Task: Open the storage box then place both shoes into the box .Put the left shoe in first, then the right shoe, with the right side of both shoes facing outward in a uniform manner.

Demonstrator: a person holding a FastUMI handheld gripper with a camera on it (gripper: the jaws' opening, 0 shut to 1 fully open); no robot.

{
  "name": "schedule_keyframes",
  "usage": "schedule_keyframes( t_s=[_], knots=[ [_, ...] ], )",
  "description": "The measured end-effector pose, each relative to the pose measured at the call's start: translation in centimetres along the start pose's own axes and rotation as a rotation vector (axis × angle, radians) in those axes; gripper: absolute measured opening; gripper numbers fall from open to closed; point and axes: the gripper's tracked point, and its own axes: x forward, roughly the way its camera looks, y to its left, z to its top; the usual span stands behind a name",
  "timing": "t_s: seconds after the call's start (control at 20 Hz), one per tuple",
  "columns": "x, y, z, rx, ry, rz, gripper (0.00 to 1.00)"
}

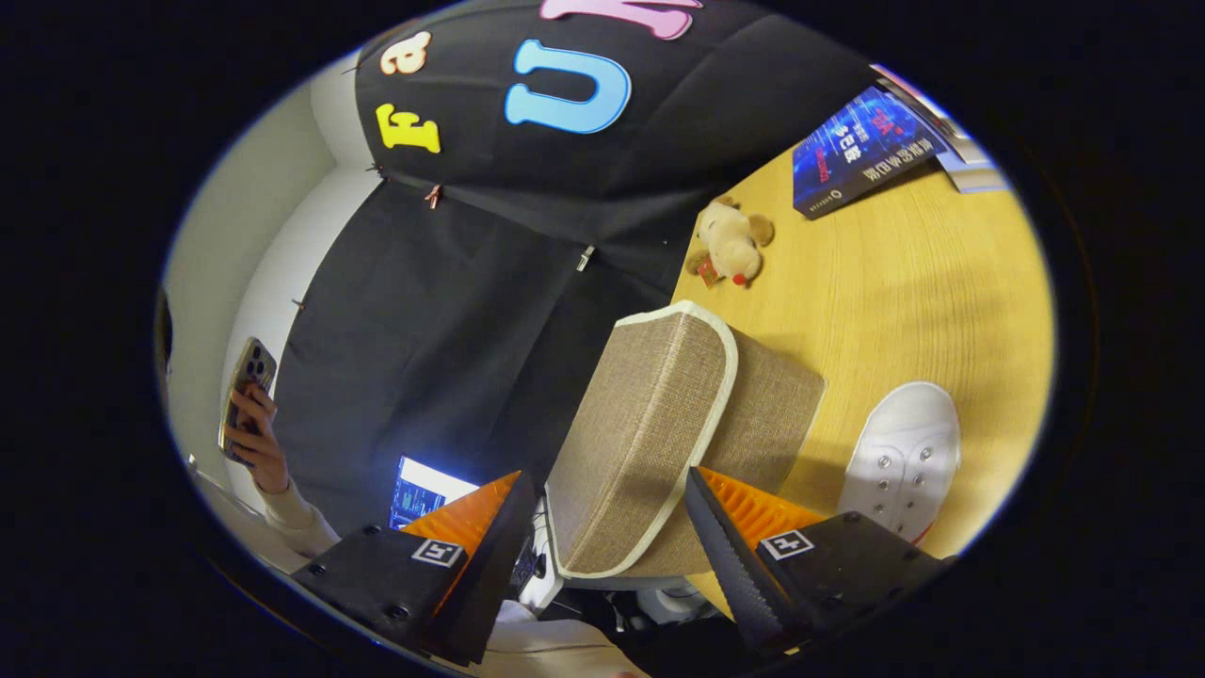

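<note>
Lid raised between spread fingers, one shoe waiting

Risk sits mostly with the lid of the beige woven-fabric storage box with pale piping (659,424). The gripper (602,527) has its two fingers spread wide, one to each side of the lid's lower edge, and neither looks to be pressing on the fabric; whether one finger props it from behind I cannot tell. If nothing is bracing it, the soft panel could flop back down over the opening, and a shoe brought over then would meet a closed box. The whole view is tipped hard over, so the tool is being held at a steep roll; a careless turn from there could knock the light box along the yellow wooden table (941,282).

The box stands at the table's near edge, close against the black cloth wall, its lid tilted up and just ahead of the fingers. The white canvas lace-up shoe with metal eyelets (902,461) lies on the table right beside the box, beyond the right finger. Which foot it belongs to is hard to judge from here, and picking the wrong one first would break the order asked for.

Further back on the table lie a small tan plush toy (730,243) and a dark blue book (861,151), well clear of the work
</note>
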Motion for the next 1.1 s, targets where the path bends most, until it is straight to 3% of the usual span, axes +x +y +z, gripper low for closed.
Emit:
schedule_keyframes(
  t_s=[0.65,1.1],
  knots=[
    [2.5,-4.8,-1.1,0.269,0.052,0.108,0.98],
    [4.7,-3.2,-1.7,0.389,0.06,0.213,0.95]
  ],
)
